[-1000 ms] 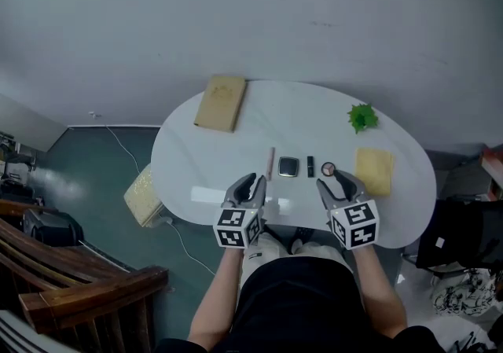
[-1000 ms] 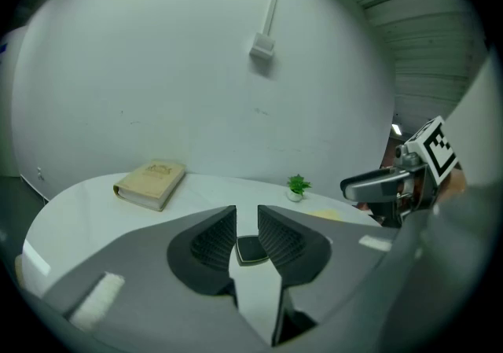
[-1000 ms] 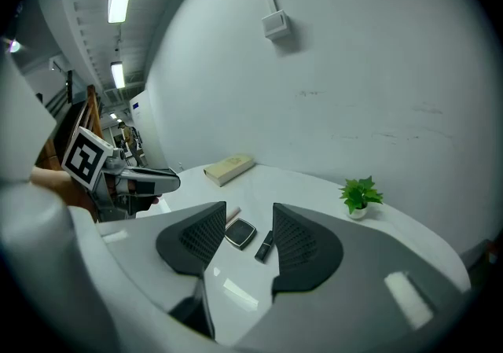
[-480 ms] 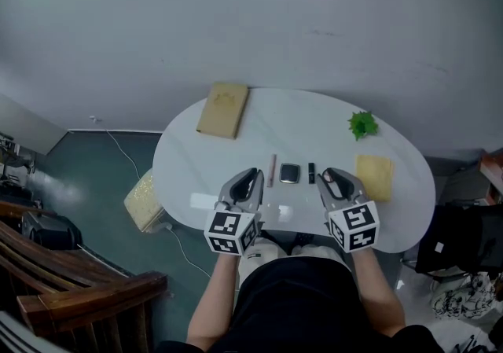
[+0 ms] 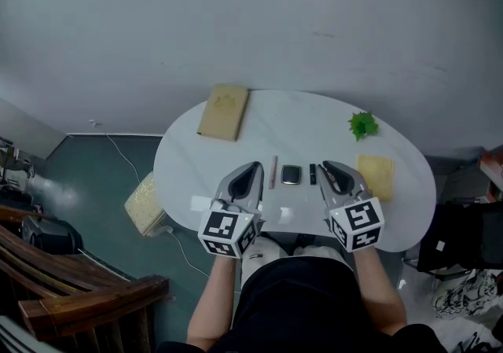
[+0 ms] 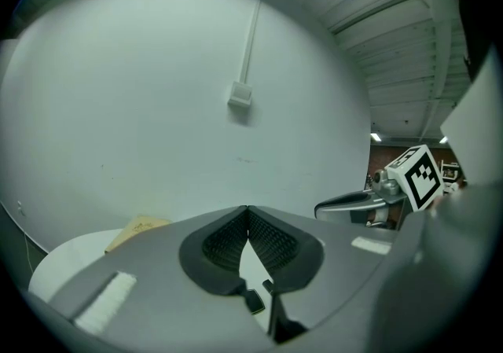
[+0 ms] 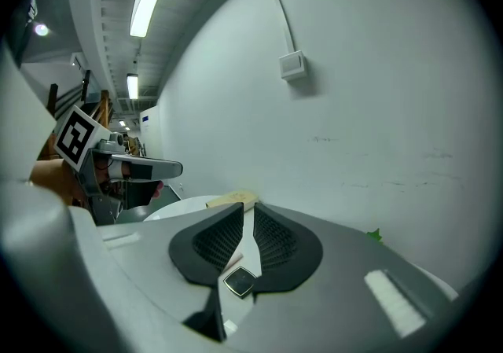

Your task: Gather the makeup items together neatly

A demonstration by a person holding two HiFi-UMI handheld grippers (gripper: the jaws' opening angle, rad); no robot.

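Left gripper (image 5: 254, 166) is closed, empty; right gripper (image 5: 327, 165) jaws, just closing, stand narrow, empty. A tan book (image 5: 222, 112) lies at the table's (image 5: 306, 119) far-left edge.

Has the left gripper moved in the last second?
Yes: the left gripper now reaches beside the pencil, farther up the table; jaws just closed, empty.

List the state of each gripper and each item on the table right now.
left gripper: shut, empty, jaws just closed.
right gripper: narrow gap left, empty, jaws just been closing.
compact: lid closed, flat on table.
pencil: lying flat, left of compact.
black tube: lying flat, right of compact.
tan book: closed, flat at far edge.
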